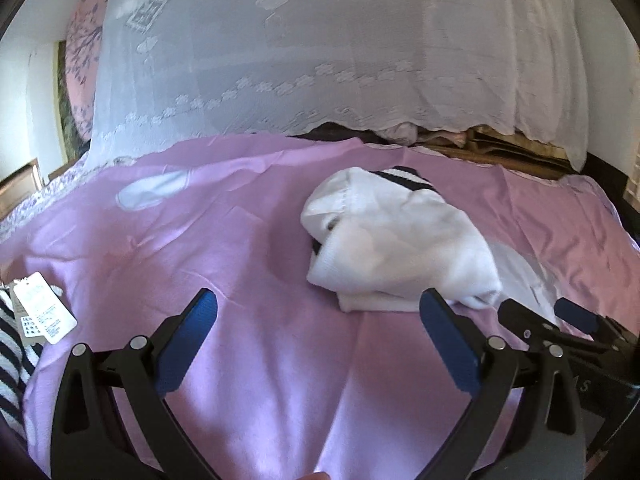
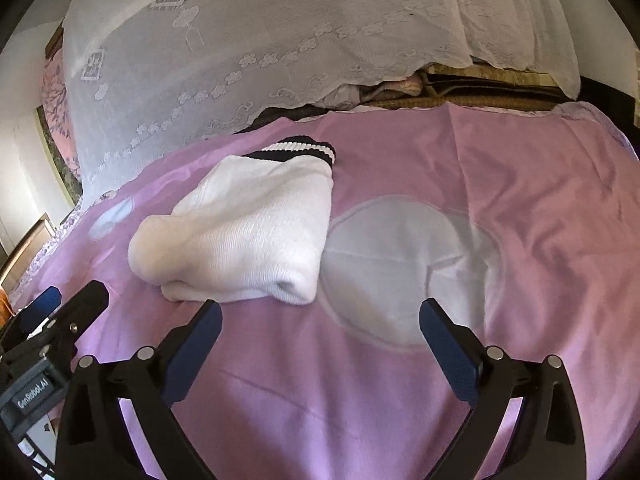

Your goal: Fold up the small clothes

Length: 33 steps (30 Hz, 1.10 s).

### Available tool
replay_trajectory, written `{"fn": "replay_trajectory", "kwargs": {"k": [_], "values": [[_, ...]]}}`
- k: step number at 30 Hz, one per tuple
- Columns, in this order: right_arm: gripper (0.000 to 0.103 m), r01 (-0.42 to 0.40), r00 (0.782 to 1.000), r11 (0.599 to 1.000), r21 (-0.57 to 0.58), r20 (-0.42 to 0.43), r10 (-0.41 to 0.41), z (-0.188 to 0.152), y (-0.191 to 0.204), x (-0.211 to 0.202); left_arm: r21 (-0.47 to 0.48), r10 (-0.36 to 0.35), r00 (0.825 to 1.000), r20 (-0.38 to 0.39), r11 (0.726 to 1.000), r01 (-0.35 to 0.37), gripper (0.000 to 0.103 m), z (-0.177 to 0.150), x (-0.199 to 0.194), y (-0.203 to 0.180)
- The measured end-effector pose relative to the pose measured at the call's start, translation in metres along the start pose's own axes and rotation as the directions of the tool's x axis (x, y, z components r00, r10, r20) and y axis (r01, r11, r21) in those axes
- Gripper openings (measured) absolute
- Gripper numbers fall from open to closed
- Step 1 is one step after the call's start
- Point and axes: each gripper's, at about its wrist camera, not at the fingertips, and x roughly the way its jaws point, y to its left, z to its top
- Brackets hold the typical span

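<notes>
- The left gripper has its blue-padded fingers spread wide, with nothing between them; only the pink sheet shows in the gap.
- The right gripper also has its fingers spread wide and empty, hovering over a pale round patch printed on the sheet.
- The folded white garment lies on the sheet just beyond the fingertips of both grippers, touched by neither; in the left wrist view it sits ahead and to the right, in the right wrist view ahead and to the left.
- Its black-and-white striped ribbed hem lies at the far end of the bundle.
- Each gripper shows at the edge of the other's view, side by side and near each other.
- At the left edge of the left wrist view lies a black-and-white striped cloth with paper tags on it.
- Behind the bed hangs a white lace curtain, with a dark gap below its hem.
</notes>
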Motion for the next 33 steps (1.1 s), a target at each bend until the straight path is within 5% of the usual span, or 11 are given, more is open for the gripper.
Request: {"fn": "replay_trajectory", "kwargs": {"k": [33], "values": [[0.099,0.045,0.994,0.996,-0.083,-0.095,-0.053,-0.006,0.013,0.011,0.052,-0.052,0.998,-0.038,0.997,0.054,0.099,0.001,0.005,-0.014]]}}
